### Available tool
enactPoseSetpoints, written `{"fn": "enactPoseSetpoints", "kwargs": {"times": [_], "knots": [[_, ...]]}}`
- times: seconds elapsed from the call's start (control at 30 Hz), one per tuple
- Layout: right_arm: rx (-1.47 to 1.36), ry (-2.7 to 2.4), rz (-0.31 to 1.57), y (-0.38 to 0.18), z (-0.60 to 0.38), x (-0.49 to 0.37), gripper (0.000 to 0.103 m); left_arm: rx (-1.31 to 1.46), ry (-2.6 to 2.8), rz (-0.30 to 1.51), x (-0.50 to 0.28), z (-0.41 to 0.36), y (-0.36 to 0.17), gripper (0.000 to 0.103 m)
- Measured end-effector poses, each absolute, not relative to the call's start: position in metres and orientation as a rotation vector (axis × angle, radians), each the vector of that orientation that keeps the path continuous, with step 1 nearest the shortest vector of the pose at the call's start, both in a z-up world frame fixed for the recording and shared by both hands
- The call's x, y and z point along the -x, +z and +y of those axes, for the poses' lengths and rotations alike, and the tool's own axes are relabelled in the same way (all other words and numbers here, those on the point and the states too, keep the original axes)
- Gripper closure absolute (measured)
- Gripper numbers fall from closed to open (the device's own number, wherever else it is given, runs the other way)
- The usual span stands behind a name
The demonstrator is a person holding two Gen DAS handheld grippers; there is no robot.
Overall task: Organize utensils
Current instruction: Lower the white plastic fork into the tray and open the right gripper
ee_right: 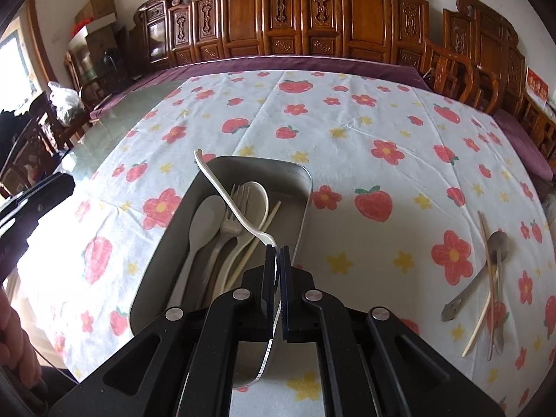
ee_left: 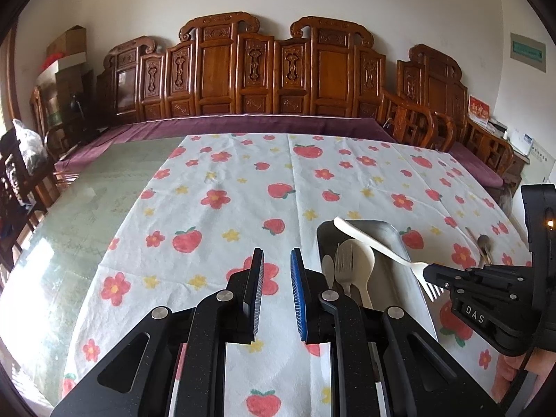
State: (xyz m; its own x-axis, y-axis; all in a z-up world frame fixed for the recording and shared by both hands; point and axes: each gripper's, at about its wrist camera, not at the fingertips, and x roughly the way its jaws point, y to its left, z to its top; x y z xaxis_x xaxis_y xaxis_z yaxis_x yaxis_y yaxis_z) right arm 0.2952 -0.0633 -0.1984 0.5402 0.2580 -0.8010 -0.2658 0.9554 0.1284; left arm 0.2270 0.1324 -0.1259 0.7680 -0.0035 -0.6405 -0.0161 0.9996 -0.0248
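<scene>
Left tongs (ee_left: 277,267) sit nearest the lens, parted with a clear gap and holding nothing, above the flower-and-strawberry tablecloth (ee_left: 215,215). Right tongs (ee_right: 278,260) are closed tight on the tine end of a white plastic fork (ee_right: 226,194); in the left wrist view those tongs (ee_left: 429,272) enter from the right, and the fork (ee_left: 368,238) slants up with its handle raised over the metal tray (ee_left: 385,232). That tray (ee_right: 295,170) lies directly ahead of the right tongs and just right of the left tongs. Inside it lie a small white spoon (ee_right: 205,219), a metal fork (ee_right: 232,219), a larger cream spoon (ee_right: 259,191) and one pale chopstick (ee_right: 259,239), handles toward the camera. Right of the right tongs, well apart from the tray, a metal spoon (ee_right: 486,260) and a second chopstick (ee_right: 486,267) lie crossed on the cloth, with further metal handles beneath them that cannot be identified. To the left of both tongs the cloth ends, leaving bare the table (ee_left: 90,208), a greenish glass-like top with window glare. Beyond the far table edge stands a carved wooden bench (ee_left: 243,69) with a purple cushion (ee_left: 226,125), backed by a white wall (ee_left: 139,7). Cardboard boxes (ee_left: 67,43) are stacked at far left, and a carved armchair (ee_left: 417,121) stands at far right.
</scene>
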Motion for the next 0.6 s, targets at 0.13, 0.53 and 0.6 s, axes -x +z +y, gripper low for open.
{"fn": "enactPoseSetpoints", "kwargs": {"times": [0.13, 0.53, 0.6], "knots": [[-0.016, 0.291, 0.981, -0.207, -0.058, -0.292, 0.099, 0.050, 0.007, 0.698, -0.227, 0.137, -0.126, 0.089], [-0.055, 0.418, 0.976, -0.213, -0.045, -0.271, 0.097, 0.040, 0.004, 0.702, -0.228, 0.134, -0.126, 0.089], [-0.030, 0.435, 0.945, -0.209, -0.048, -0.266, 0.097, 0.038, -0.002, 0.703, -0.227, 0.130, -0.126, 0.089]]}}
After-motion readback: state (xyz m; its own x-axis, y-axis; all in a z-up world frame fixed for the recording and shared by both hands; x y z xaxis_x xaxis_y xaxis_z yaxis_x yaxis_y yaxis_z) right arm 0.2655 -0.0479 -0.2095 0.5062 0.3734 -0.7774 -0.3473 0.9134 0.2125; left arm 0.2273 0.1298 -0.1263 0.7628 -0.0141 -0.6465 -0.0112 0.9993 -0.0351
